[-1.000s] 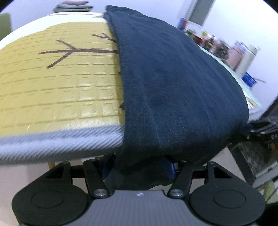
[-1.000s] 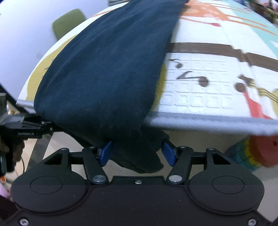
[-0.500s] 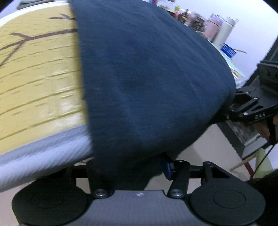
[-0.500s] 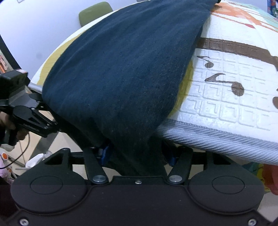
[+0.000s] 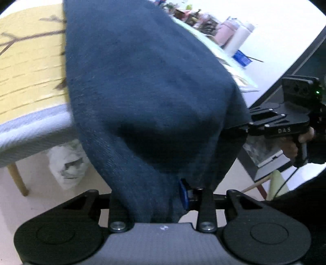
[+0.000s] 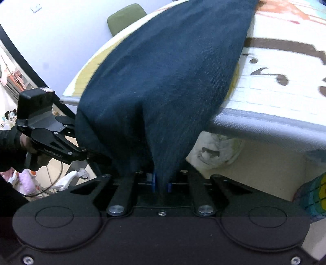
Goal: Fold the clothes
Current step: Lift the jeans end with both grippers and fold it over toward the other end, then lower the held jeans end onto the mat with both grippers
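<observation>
Nearest us, our left tongs [image 5: 163,195] are clamped on the near hem of the dark blue garment [image 5: 146,85], the cloth bunched between the fingers at 6 o'clock with one blue pad [image 5: 183,193] showing. Our right tongs [image 6: 161,184] pinch the same hem tightly between two blue pads. From both grips the garment rises off the table [image 6: 264,126] edge and runs away toward 12 o'clock, lying along the tabletop.

The table carries a padded mat [image 6: 275,85]: yellow with brown branch lines at 9 to 10 o'clock in the left wrist view, white with brown music notes at 2 o'clock in the right. Its grey woven border hangs over the near edge. Below it sits a white crumpled bag [image 5: 67,163] on the pale floor, beside a wooden leg [image 5: 18,179]. Farther off, a green chair [image 6: 126,18] stands at 11 o'clock in the right view, and blurred bottles [image 5: 230,36] line the far side at 1 o'clock in the left.
</observation>
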Available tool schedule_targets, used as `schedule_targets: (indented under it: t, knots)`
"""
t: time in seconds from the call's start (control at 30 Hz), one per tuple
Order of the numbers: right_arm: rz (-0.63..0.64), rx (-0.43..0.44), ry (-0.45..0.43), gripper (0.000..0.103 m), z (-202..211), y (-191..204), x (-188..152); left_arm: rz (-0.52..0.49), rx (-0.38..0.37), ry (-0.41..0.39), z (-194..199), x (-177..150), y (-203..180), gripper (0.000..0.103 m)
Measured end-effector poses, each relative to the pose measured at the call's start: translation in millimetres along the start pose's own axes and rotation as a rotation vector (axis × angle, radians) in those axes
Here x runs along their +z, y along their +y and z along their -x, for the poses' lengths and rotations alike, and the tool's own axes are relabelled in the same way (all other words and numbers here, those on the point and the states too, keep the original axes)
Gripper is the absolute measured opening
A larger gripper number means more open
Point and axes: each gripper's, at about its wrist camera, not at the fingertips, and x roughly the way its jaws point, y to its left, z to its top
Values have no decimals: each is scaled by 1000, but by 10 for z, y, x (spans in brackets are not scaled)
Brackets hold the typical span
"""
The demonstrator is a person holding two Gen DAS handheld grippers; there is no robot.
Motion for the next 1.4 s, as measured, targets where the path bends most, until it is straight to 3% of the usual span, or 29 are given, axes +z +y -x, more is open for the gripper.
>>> schedule_targets:
  t: [0.4,0.57,0.73,1.1,1.4]
  knots:
    - [-56,-33,-18,9,494,20,-52,-48,-115,25,185,45,-399,36]
    - [-97,2,-61,8,635,-40,175,-40,-148,-31,358,94,-496,32]
    - [-93,29,-160,8,851,16,415,-40,-173,-155,717,266,-520,28]
    - [-52,19,-395,8,1071,73,1242,-64,-142,-388,1232,991,-467,28]
    - [-59,-48,-444,8,1140,62,1714,-47,-39,-413,1137,1633,-332,28]
